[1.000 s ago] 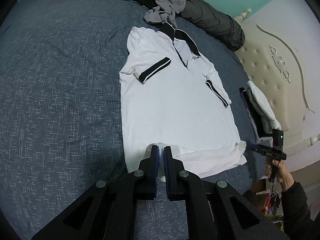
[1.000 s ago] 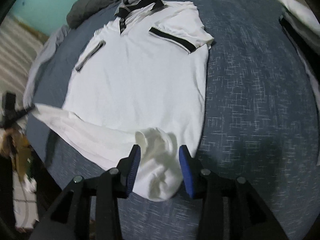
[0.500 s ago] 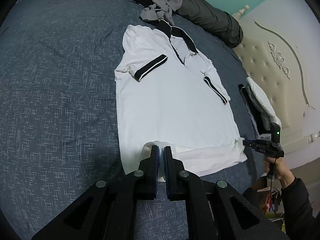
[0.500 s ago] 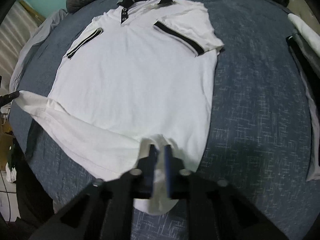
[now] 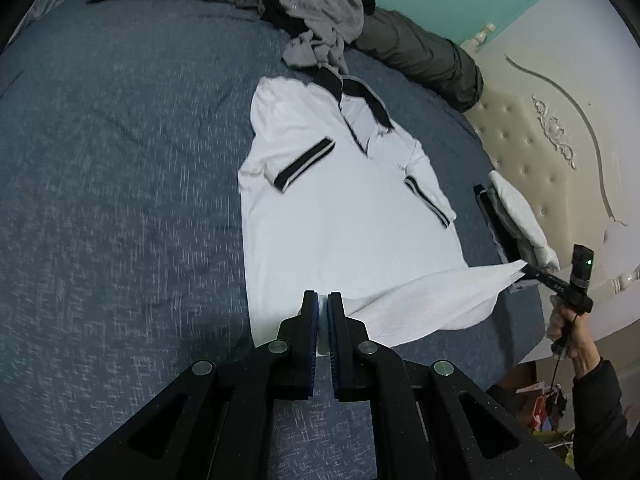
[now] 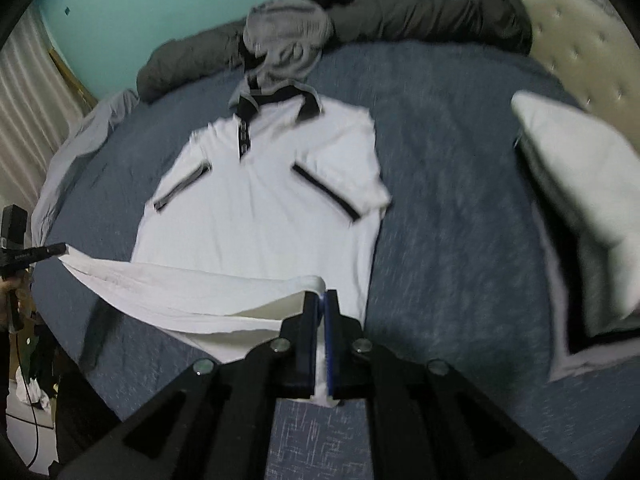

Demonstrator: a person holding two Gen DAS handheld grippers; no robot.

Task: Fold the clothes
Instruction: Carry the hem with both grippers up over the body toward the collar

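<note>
Two grippers, one white polo shirt [image 5: 344, 224], each pinching a hem corner above the near edge of the blue-grey bedspread [image 5: 120, 200].

The left black two-finger gripper [image 5: 322, 300] is clamped on the hem's left corner; the right black two-finger gripper [image 6: 321, 300] is clamped on the right corner, so the hem hangs raised between them. The shirt's body lies flat mid-bed, its two black-banded sleeves folded inward, one black collar pointing to the far edge. Near the right edge sits one stack of folded clothes [image 6: 580, 208]. Beyond the collar lie one crumpled grey garment [image 5: 324, 20] and one dark rolled duvet [image 5: 416, 56].
</note>
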